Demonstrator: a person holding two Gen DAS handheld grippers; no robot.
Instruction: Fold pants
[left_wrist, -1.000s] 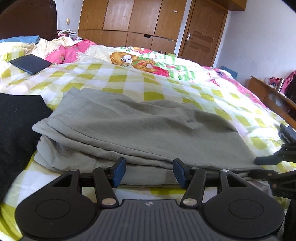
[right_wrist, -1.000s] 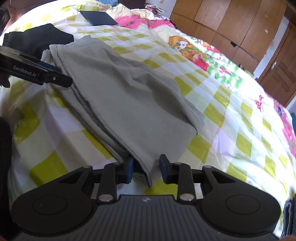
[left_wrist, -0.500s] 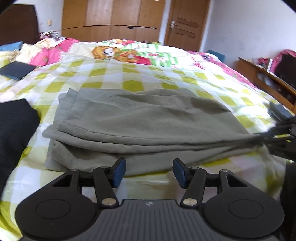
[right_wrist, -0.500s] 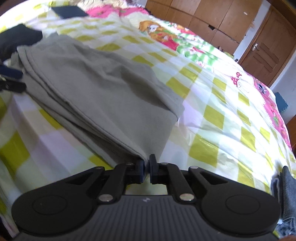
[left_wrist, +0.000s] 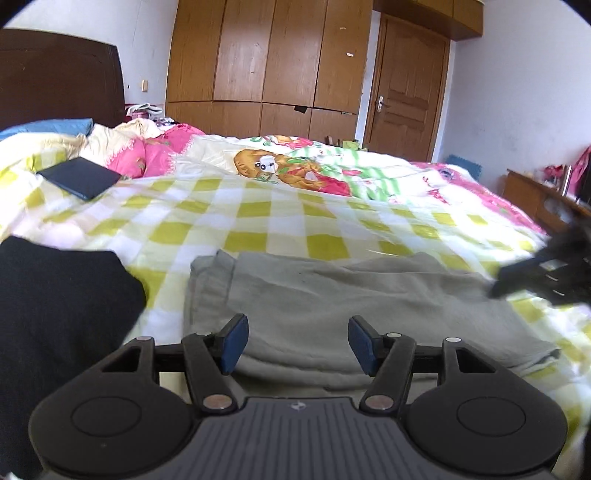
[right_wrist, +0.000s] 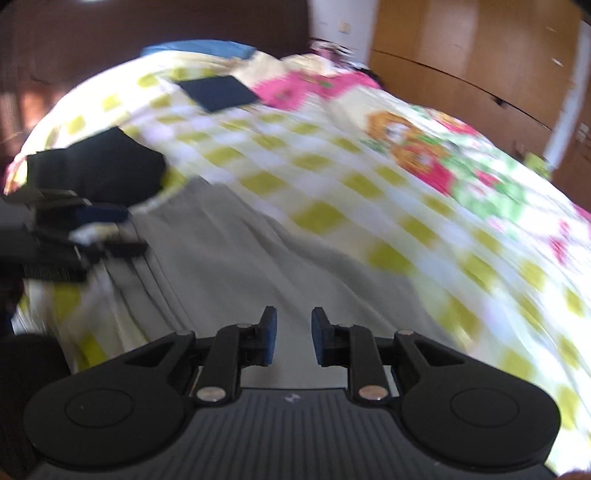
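1. On the checked quilt (left_wrist: 280, 229), just right of a black garment (left_wrist: 55, 295), the grey pants (left_wrist: 332, 295) lie folded into a flat, layered rectangle, with stacked edges showing along the near side in the left wrist view

2. Beside the black garment, the left gripper (left_wrist: 297, 341) hovers over the near edge of the pants with its fingers spread wide; no cloth is between the blue pads and they grip nothing

3. At the pants' far end from that garment, the right gripper (right_wrist: 293, 341) has its jaws only narrowly parted and just opening again; grey cloth is visible beyond the gap, but the pads do not press on it, so it seems to have let the fabric go. This view is blurred

4. Judged from the layers, the main folds appear done and the bundle looks fairly tidy, with slight wrinkles across the top

5. What may remain is one more fold to shorten the rectangle, or smoothing and squaring its edges; neither gripper holds the pants now

6. Farther up the quilt from the black garment lies a dark flat rectangular item (left_wrist: 79, 177), well apart from the pants
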